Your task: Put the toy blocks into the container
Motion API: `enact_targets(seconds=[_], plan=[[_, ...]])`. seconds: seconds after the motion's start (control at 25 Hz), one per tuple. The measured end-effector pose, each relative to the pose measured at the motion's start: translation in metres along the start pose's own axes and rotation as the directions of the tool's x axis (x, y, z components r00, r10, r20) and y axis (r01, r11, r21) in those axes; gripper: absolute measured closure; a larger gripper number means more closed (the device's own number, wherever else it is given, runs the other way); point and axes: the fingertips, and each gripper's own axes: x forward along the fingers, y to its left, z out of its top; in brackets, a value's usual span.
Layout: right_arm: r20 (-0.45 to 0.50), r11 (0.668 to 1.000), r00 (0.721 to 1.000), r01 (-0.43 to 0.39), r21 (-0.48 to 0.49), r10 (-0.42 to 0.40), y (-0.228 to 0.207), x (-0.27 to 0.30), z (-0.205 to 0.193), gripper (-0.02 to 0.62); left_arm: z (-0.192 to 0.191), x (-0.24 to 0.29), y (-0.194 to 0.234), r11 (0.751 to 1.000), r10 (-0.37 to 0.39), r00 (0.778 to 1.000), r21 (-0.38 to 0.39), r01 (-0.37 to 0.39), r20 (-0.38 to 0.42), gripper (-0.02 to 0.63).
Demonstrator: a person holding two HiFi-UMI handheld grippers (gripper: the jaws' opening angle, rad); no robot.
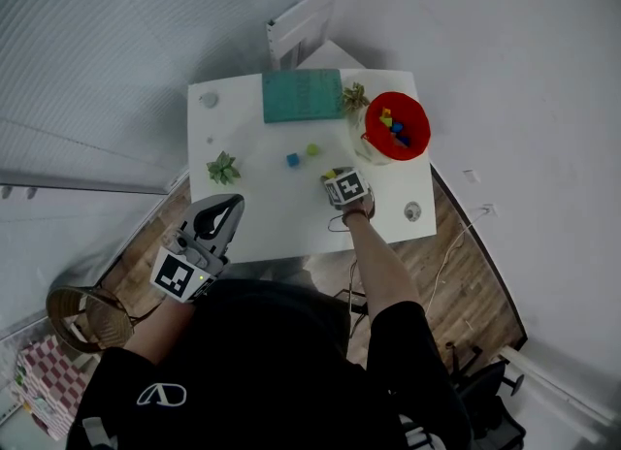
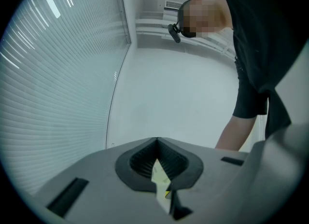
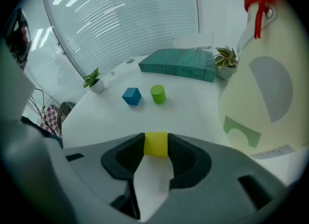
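The left gripper [image 1: 225, 213] hangs over the tabletop's [image 1: 254, 220] seven o'clock corner, fingers closed on nothing. A blue block [image 1: 292, 159] and a green cylinder [image 1: 312, 149] lie mid-tabletop, just apart. At their four o'clock the right gripper [image 1: 342, 184] has its fingers gripping a yellow block [image 3: 155, 144] by two flat opposite faces. It looks light, rigid and smooth, so probably slippery; a centred squeeze suits it. The red-rimmed container [image 1: 424, 133] stands at one o'clock from it

Worktop [image 1: 257, 220] clutter
Teal book [image 1: 302, 95] at the far edge, a potted plant [image 1: 354, 98] just beside it — a second plant [image 1: 223, 167], perhaps artificial, toward the left.
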Motion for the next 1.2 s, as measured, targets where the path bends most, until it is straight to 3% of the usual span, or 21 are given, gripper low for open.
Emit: enact_targets(seconds=[0.16,0.36,0.48,0.6,0.76,0.88,1.2], plan=[[0.025,1.0,1.0,0.004,-0.008,-0.004,0.002,-0.01,0.007,0.448,0.005,0.003,0.0,1.0,-0.008,1.0,-0.008,0.008,0.015,0.601],[0.132,0.999,0.991,0.01,-0.039,-0.005,0.013,-0.047,0.035,0.448,0.007,0.007,-0.003,0.999,-0.024,0.999,-0.02,0.025,0.037,0.601],[0.232,0.997,0.973,0.034,-0.068,-0.017,0.022,-0.084,0.062,0.448,0.011,0.011,-0.005,0.999,-0.04,0.998,-0.022,0.041,0.053,0.601],[0.35,0.993,0.936,0.067,-0.093,-0.03,0.031,-0.131,0.091,0.448,0.013,0.017,-0.006,0.998,-0.053,0.997,-0.022,0.054,0.058,0.601],[0.509,0.988,0.86,0.112,-0.107,-0.042,0.048,-0.2,0.124,0.448,0.022,0.025,-0.01,0.996,-0.082,0.992,-0.031,0.085,0.092,0.601],[0.617,0.983,0.785,0.151,-0.104,-0.055,0.064,-0.256,0.143,0.449,0.024,0.031,-0.012,0.995,-0.092,0.991,-0.032,0.095,0.096,0.601],[0.859,0.96,0.51,0.257,-0.109,-0.039,0.119,-0.388,0.172,0.449,0.042,0.047,-0.021,0.988,-0.141,0.979,-0.035,0.148,0.145,0.601]])
